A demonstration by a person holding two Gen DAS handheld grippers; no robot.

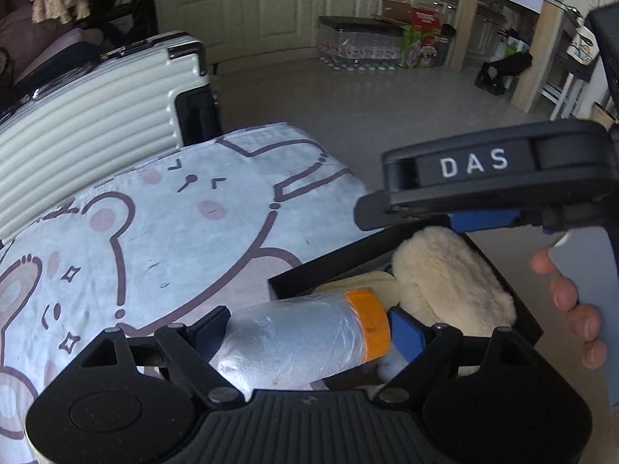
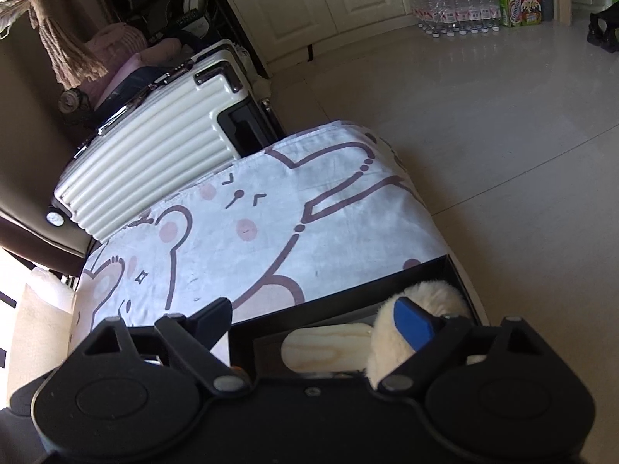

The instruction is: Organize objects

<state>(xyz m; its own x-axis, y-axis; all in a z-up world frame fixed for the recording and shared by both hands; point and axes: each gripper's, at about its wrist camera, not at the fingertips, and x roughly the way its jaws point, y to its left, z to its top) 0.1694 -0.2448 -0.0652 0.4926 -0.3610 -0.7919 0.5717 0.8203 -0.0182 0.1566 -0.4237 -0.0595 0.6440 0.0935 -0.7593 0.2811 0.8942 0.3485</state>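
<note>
Checker: What is hidden or cut off?

Spotter: Both gripper bodies cover the near part of the black box (image 1: 329,259), so its front wall and much of its floor cannot be seen. A bear-print cloth (image 1: 193,232) hides whatever it is spread over. Of the person, only fingers of the right hand (image 1: 572,301) show, wrapped round a pale handle at the picture's edge.

Checker: And the thing being tidied?

Spotter: It is a roll (image 1: 301,332) wrapped in crinkled clear plastic, silvery grey, with an orange band at one end. What kind of roll it is I cannot tell, and its underside is out of sight. It sits crosswise over the box's near corner, partly over the cloth.

Checker: Who has it?

Spotter: The left gripper (image 1: 309,328) is clamped on it end to end. The blue pad meets the orange band and the dark finger meets the plastic end. The gripper points steeply downward.

Checker: And the other claw?

Spotter: The right gripper (image 2: 313,317) is spread wide with nothing pinched, angled down over the box. Its blue pad stands in front of a cream fluffy thing (image 2: 418,309), which lies inside beside a pale wooden piece (image 2: 325,344). From the left camera, the same gripper hangs above the box's far side.

Checker: Anything behind?

Spotter: A ribbed white suitcase (image 1: 96,116) stands beyond the cloth.
</note>
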